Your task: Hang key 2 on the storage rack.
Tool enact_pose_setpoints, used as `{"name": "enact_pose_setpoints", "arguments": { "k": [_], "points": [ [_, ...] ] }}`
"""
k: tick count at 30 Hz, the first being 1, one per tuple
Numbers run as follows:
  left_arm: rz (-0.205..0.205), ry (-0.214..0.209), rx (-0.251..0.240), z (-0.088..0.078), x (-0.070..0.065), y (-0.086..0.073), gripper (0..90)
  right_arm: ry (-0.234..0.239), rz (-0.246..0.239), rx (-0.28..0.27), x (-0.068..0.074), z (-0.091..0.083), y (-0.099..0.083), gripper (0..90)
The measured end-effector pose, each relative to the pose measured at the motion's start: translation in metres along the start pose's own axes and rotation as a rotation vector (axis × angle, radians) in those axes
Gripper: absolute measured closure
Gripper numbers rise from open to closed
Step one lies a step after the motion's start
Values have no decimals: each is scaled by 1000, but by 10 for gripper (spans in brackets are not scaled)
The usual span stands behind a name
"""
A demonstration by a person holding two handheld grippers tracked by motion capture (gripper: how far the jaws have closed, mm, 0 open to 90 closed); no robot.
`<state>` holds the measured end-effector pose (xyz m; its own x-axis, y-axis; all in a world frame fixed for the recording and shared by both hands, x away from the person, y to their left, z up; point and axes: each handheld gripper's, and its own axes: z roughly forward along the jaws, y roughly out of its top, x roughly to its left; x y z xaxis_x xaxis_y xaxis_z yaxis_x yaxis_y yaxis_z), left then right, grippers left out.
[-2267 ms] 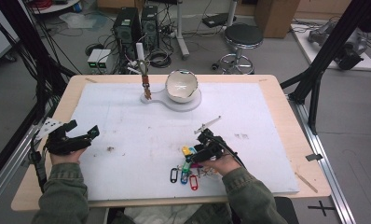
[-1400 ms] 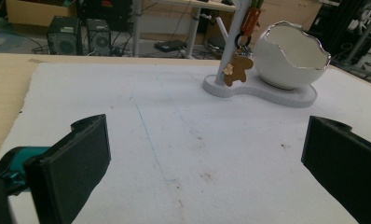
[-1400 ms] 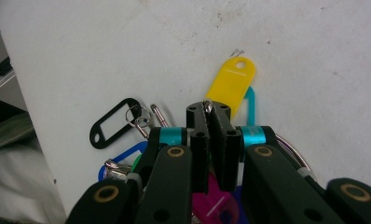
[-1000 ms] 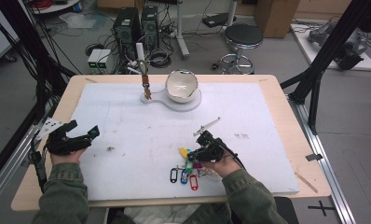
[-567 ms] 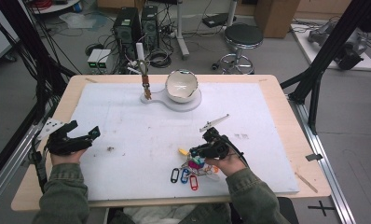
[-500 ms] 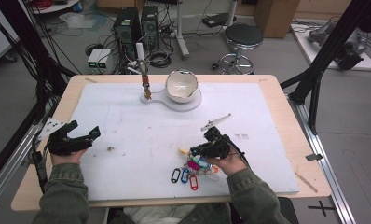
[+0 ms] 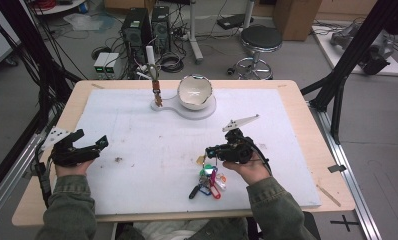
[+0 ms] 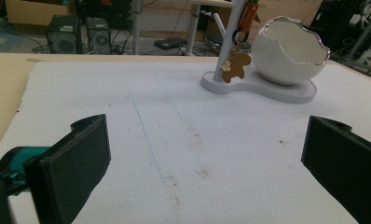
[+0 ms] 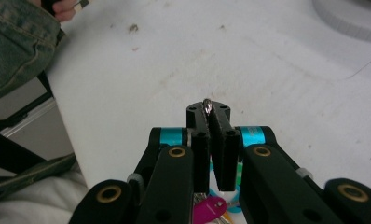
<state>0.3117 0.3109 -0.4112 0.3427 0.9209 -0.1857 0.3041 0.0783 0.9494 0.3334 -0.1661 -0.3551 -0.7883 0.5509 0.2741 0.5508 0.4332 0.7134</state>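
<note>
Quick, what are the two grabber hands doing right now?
Left gripper: open, holding nothing, jaws wide apart over the white mat.
Right gripper: closed on the metal ring of the bunch of coloured key tags.

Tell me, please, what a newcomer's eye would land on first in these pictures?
Probably the bright bunch of key tags dangling from the right gripper, shut on its metal ring near the front of the white mat. Next, the cracked-egg-shaped white bowl on its stand at the far edge, with a gingerbread-man charm hanging beside it.
</note>
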Motion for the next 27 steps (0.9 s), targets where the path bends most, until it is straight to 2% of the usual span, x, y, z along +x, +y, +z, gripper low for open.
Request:
{"name": "enact_pose_setpoints", "arguments": {
  "k": [5, 11, 27],
  "points": [
    [3, -3, 3, 0, -1, 0, 17, -5, -17, -33, 4, -7, 12, 877],
    [-1, -6, -4, 0, 0, 0, 17, -15, -9, -77, 6, -15, 23, 877],
    [-5, -17, -14, 2, -1, 2, 17, -29, -37, -147, 19, -32, 59, 877]
  ]
}}
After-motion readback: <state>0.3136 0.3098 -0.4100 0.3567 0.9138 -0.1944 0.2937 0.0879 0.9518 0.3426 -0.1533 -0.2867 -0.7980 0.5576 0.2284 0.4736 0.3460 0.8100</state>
